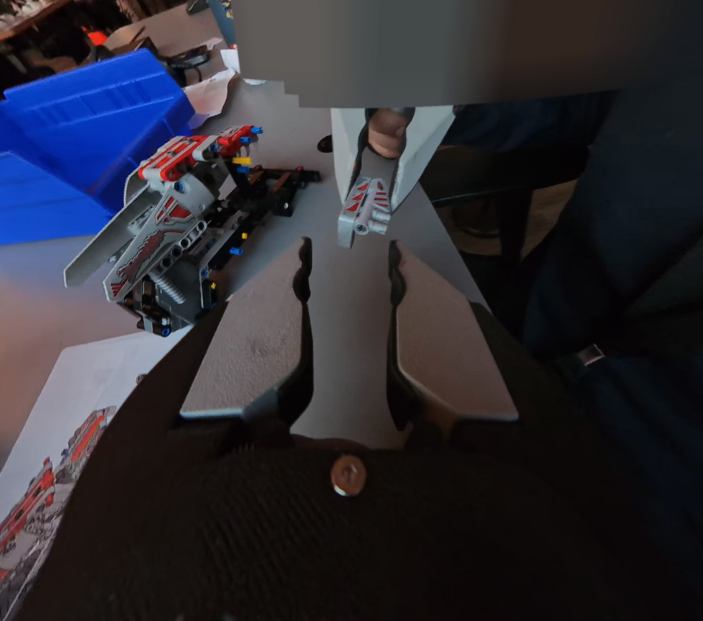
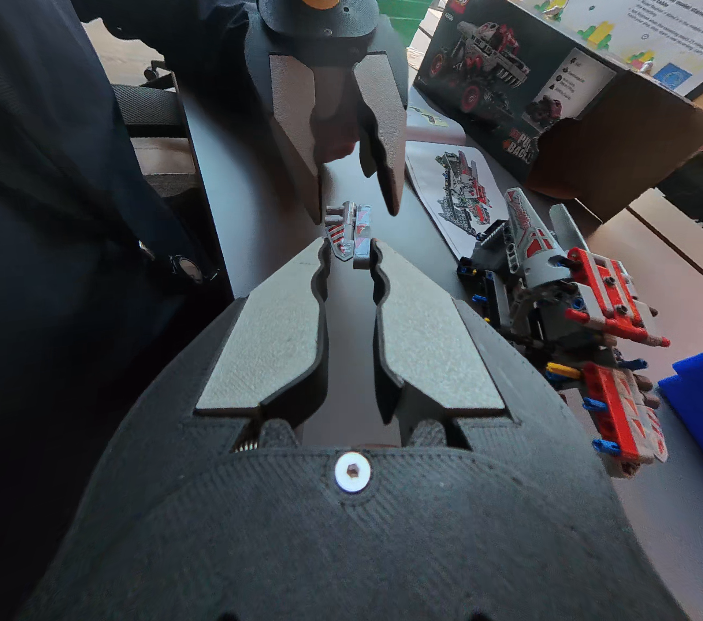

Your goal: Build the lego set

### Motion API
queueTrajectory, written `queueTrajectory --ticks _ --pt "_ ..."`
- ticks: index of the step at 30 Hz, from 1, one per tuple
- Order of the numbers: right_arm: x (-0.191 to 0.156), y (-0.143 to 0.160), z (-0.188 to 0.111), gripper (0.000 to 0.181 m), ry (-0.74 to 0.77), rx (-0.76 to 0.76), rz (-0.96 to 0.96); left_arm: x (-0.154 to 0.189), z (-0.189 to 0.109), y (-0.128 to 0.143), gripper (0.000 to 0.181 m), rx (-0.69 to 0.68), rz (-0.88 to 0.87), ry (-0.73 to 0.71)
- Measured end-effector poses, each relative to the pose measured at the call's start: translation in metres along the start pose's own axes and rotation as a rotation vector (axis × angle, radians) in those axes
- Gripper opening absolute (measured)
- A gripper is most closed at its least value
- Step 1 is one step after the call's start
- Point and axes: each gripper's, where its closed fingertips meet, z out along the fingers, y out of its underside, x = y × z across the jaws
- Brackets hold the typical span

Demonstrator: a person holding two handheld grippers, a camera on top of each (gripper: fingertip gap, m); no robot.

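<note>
Gripping the grey-red piece [image 2: 350, 235], right hand-held gripper [image 2: 348, 252] aims it lengthwise at the gaping (empty) left one [image 1: 348, 260].

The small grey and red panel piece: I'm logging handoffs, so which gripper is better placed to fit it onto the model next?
Right, probably. The right gripper already pinches the panel piece; the left gripper is open and empty, free to steady the model.

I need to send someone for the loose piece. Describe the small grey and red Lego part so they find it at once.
Start at the half-built Lego truck on the grey table. Beside it, near the table edge, the right gripper grips a small grey sub-assembly at its fingertips, facing the open left gripper. Unlike the truck, it is tiny, flat and red-striped.
</note>
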Motion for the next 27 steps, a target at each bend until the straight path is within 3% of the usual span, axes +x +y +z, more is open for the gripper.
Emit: queueTrajectory --ticks 10,27 --pt "-0.004 -0.003 0.006 0.017 -0.044 0.005 0.016 0.01 -0.001 -0.005 0.023 0.038 -0.002 0.081" --pt "-0.01 -0.005 0.012 0.02 -0.083 -0.002 0.049 0.014 0.003 0.001 0.023 -0.016 0.056 0.066"
